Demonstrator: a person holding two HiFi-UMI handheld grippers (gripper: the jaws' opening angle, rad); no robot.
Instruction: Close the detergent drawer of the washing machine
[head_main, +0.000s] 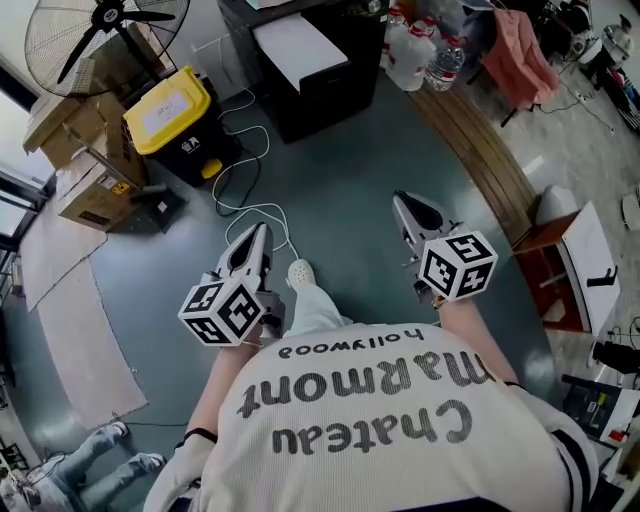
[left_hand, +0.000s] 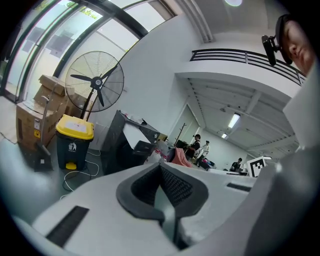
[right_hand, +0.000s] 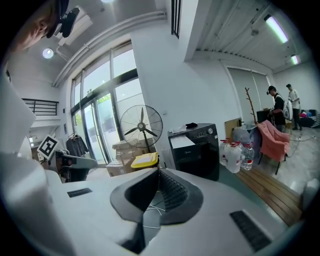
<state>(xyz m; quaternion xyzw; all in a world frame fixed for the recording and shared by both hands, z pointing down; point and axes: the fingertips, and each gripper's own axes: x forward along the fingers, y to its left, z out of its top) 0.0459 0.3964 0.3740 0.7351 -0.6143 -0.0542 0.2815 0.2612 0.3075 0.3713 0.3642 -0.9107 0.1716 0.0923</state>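
Seen from above, a person stands on a grey-green floor (head_main: 340, 170), holding a gripper in each hand at waist height; the left gripper (head_main: 258, 240) has its jaws pressed together with nothing between them; the right gripper (head_main: 408, 208) is likewise closed and empty; both point forward and slightly down, towards a black washing machine (head_main: 300, 70) that stands well apart from them, across the open floor; beside it are a yellow-lidded bin (head_main: 172, 115) and a standing fan (head_main: 100, 30), and a white cable (head_main: 250, 205) trails between; the detergent drawer is too small to make out from here, so whether it stands open cannot be told; the task seems to be at its approach step, nothing touched yet; next, the person would likely need to walk up to the machine and set closed jaws against the drawer front to push it in.
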